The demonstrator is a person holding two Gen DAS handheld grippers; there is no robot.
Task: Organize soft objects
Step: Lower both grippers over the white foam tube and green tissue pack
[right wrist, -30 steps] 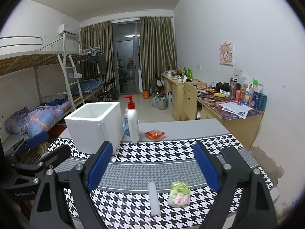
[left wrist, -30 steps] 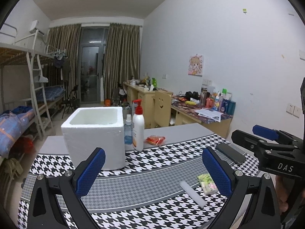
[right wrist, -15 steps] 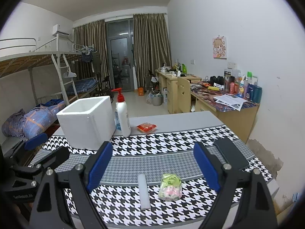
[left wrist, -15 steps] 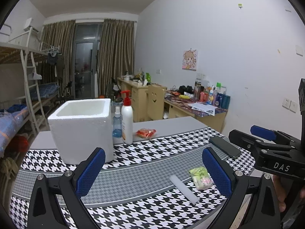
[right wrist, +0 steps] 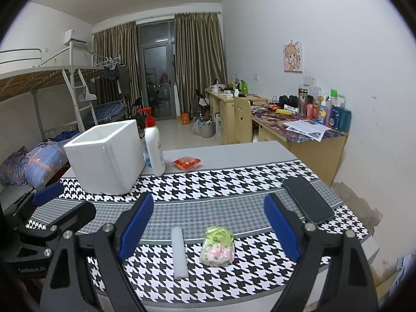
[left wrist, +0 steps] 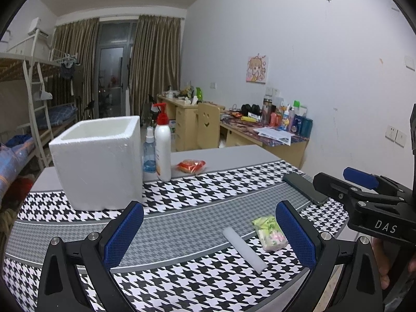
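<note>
Left claw (left wrist: 209, 230): jaws spread wide, holding nothing, above the counter (left wrist: 166, 228). Right claw (right wrist: 209, 222): jaws spread wide, holding nothing.

Landmark: white foam box (right wrist: 105, 157), open-topped, upright on the counter.
- Green tissue pack (right wrist: 218, 245): well apart from the box, at the near edge.
- White foam stick (right wrist: 179, 252): just beside the tissue pack.
- Pump bottle (right wrist: 154, 145): just beside the box.
- Red packet (right wrist: 187, 162): near the box, past the bottle.
- Phone (right wrist: 308, 199): far from the box.
</note>
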